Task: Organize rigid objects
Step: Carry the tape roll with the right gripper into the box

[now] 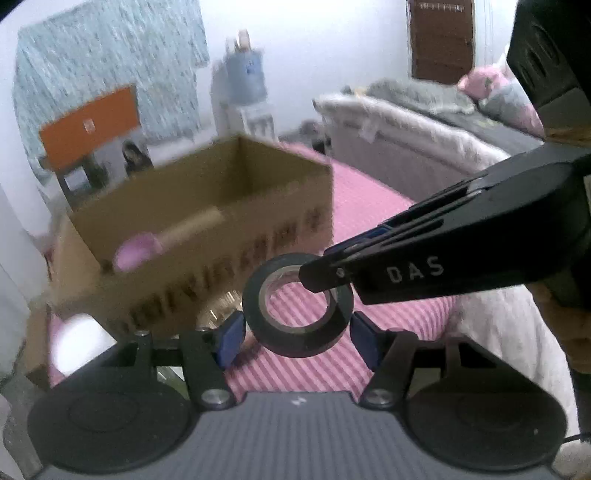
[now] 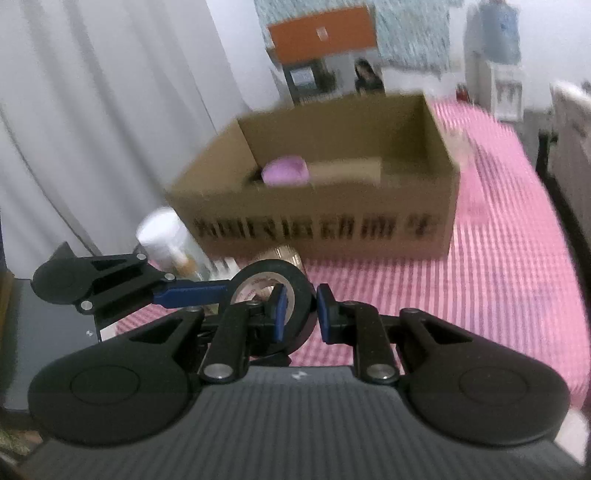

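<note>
A black tape roll (image 1: 299, 341) hangs in the air above the pink striped cloth (image 1: 295, 373). My left gripper (image 1: 296, 326) spans its outer sides, the blue pads (image 1: 231, 341) against the roll. From the right, my right gripper (image 1: 321, 278) is shut across the ring's wall. In the right wrist view the tape roll (image 2: 301, 291) sits in my right gripper (image 2: 301, 310), one pad inside the ring and one outside, with a left finger (image 2: 192, 295) touching it from the left. Behind stands an open cardboard box (image 1: 221, 266) (image 2: 332, 206) holding a pink-headed, wooden-handled tool (image 2: 286, 171).
A white bottle (image 2: 162, 236) and a gold-lidded jar (image 2: 282, 254) stand just in front of the box. A grey curtain (image 2: 92, 110) hangs on the left. A grey bed (image 1: 406, 122) lies at the back right, an orange box (image 2: 321, 33) and a water dispenser (image 1: 245, 85) behind.
</note>
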A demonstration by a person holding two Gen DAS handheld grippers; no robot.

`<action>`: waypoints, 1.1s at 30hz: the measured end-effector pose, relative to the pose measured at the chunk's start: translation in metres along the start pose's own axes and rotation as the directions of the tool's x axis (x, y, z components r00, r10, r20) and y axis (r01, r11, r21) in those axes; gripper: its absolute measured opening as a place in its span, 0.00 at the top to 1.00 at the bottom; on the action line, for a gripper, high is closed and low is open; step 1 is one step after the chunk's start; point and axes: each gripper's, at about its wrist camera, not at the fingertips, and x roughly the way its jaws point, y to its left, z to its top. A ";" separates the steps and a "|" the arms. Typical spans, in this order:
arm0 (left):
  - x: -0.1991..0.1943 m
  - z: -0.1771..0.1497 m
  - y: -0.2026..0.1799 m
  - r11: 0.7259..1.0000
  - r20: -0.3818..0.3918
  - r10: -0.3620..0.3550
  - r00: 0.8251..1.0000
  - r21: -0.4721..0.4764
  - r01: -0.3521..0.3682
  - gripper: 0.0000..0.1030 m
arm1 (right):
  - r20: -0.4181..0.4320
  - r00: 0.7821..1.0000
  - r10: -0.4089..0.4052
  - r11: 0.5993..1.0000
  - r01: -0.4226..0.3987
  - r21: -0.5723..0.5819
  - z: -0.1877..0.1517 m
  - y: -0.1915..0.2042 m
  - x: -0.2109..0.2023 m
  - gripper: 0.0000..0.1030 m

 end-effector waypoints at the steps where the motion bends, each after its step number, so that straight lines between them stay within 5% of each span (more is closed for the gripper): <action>1: -0.006 0.006 0.002 1.000 0.020 0.011 1.000 0.001 -0.011 0.38 | 0.022 1.000 0.003 1.000 -0.002 -0.018 0.007 0.004 -0.005 0.84; 6: -0.023 0.037 0.024 0.998 0.078 0.069 0.995 -0.001 -0.069 0.38 | 0.100 0.995 0.028 0.995 -0.017 -0.101 0.047 0.019 -0.018 0.84; 11: -0.016 0.068 0.053 0.994 0.055 0.111 0.992 -0.009 -0.110 0.38 | 0.099 0.993 0.070 0.988 -0.055 -0.144 0.092 0.024 -0.003 0.84; 19: 0.047 0.107 0.118 0.995 -0.166 0.074 0.983 -0.053 -0.084 0.38 | -0.098 0.985 0.144 0.986 -0.151 -0.067 0.162 0.003 0.082 0.84; 23: 0.088 0.109 0.149 0.992 -0.293 -0.004 0.956 -0.123 -0.034 0.38 | -0.224 0.961 0.164 0.986 -0.167 0.006 0.182 -0.013 0.136 0.84; 33: 0.162 0.094 0.181 0.981 -0.522 -0.123 0.844 -0.193 0.023 0.38 | -0.461 0.873 0.163 0.987 -0.146 0.072 0.173 -0.023 0.227 0.84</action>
